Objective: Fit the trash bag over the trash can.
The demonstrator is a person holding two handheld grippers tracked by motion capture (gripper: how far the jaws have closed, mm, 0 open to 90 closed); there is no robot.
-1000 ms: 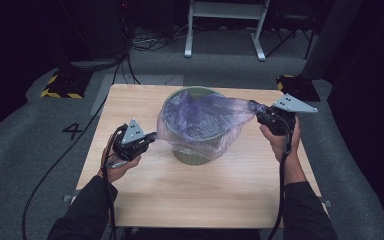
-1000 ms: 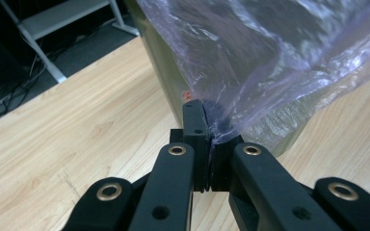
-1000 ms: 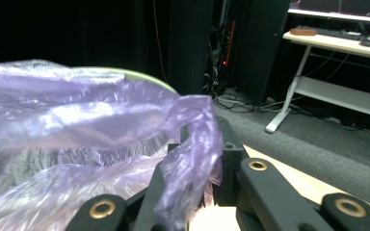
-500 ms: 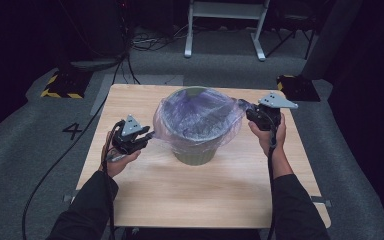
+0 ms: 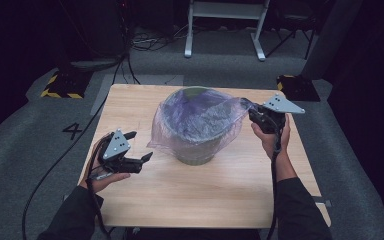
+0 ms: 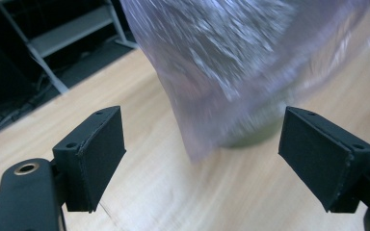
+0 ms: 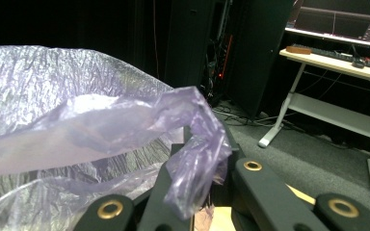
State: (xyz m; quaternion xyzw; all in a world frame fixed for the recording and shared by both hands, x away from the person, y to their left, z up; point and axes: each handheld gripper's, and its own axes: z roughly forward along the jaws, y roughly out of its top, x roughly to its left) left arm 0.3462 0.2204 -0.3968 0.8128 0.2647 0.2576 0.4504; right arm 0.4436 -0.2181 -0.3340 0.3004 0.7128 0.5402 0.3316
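1. On the left side of the wooden table (image 5: 200,195), the left gripper (image 5: 145,161) is held low over the wood in the person's left hand (image 5: 100,175). Its jaws stand wide apart with nothing between them. In the left gripper view the same gripper (image 6: 202,159) points at the hanging edge of the bag (image 6: 231,72), which is near the jaws but not touching them.

2. In the middle of the table stands a round grey-green bin (image 5: 197,150), upright. A thin, see-through purple plastic bag (image 5: 200,117) is draped in and over it: the film covers the bin's mouth and hangs loosely down the outside on the left, ending short of the tabletop. Whether anything lies inside the bin cannot be told through the crumpled film.

3. To the right of the bin, the bag is drawn out into a stretched corner that leads to the right gripper (image 5: 254,116), held above the table's right edge in the person's right hand (image 5: 272,140).

4. In the right gripper view, the right gripper (image 7: 197,192) is closed on a bunched, twisted piece of the bag (image 7: 197,149), with the rest of the film spreading away to the left.
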